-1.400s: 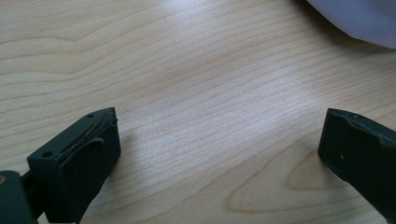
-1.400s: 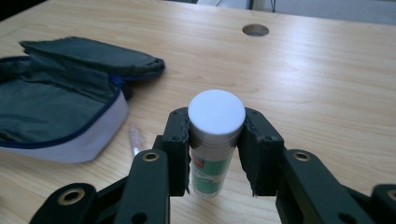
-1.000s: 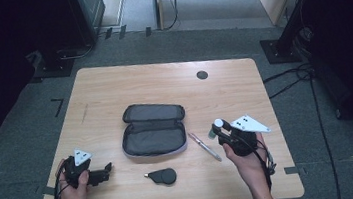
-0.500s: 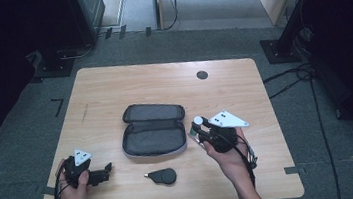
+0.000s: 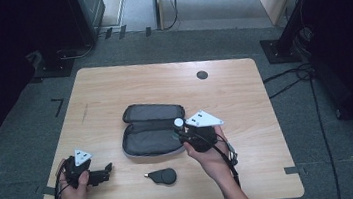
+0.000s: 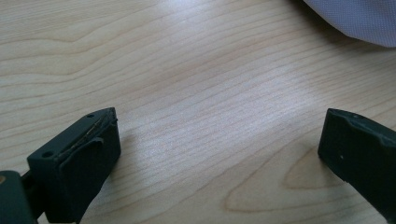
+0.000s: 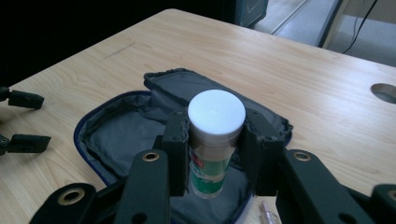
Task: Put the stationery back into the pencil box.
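A small cylindrical bottle with a white cap and a green-and-red label point(image 7: 215, 140) is held clamped between the black jaws of the right gripper point(image 7: 216, 149); the pads are seen pressed against its two sides just below the cap. The bottle is kept upright, cap uppermost, above the near right part of an open grey fabric zip case with a blue-edged rim point(image 7: 116, 133). In the high view the same bottle point(image 5: 179, 124) is found at the right edge of the case point(image 5: 150, 130), in front of the right gripper point(image 5: 184, 134) (its grey three-cornered plate is seen on top).

The case is laid open flat near the middle of a light wooden table point(image 5: 127, 85), its lid half lying on the far side.

The left gripper point(image 5: 103, 172) is rested on the table at the near left corner, well apart from the case. In its own view the two black jaws are seen wide apart, with bare wood grain between them and nothing gripped.

A small dark oval object point(image 5: 162, 176) is noted on the table between the two hands, near the front edge and just in front of the case. A dark round hole point(image 5: 202, 75) is noted in the far part of the tabletop. A thin clear object point(image 7: 267, 211) is glimpsed on the wood beside the case; what it is cannot be told.
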`<action>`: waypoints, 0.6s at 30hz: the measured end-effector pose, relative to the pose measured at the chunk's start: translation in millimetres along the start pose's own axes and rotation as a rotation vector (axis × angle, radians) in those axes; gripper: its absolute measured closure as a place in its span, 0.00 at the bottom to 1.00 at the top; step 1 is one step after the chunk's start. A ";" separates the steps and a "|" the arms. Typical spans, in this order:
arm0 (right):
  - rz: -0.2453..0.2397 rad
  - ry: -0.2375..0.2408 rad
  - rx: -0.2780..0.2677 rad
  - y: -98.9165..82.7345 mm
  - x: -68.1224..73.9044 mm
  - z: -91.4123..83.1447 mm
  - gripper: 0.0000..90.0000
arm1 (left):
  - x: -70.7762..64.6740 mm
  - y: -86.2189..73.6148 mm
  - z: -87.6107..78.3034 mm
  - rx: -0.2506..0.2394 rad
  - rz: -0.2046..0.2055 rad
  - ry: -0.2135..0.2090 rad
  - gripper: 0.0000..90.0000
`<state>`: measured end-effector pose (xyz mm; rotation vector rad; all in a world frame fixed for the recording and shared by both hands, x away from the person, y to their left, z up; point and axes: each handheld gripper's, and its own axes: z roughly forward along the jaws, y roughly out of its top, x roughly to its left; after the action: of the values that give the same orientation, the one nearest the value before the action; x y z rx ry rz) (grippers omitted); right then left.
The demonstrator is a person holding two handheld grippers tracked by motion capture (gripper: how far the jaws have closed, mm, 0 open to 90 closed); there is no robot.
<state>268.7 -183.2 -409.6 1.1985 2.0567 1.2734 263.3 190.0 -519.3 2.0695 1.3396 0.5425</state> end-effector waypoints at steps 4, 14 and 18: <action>-0.004 0.010 0.019 -2.0 5.4 11.9 0.73 | 0.1 0.0 -0.1 0.001 0.003 0.000 0.00; -0.023 0.035 0.043 -6.7 15.7 40.0 0.73 | 0.1 0.0 0.0 0.000 0.004 -0.001 0.00; -0.031 0.043 0.048 -7.1 20.2 48.9 0.73 | 0.0 0.0 0.0 0.000 0.003 -0.001 0.00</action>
<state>290.3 -143.4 -437.8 1.1645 2.1398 1.2529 263.3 190.0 -519.3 2.0719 1.3365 0.5427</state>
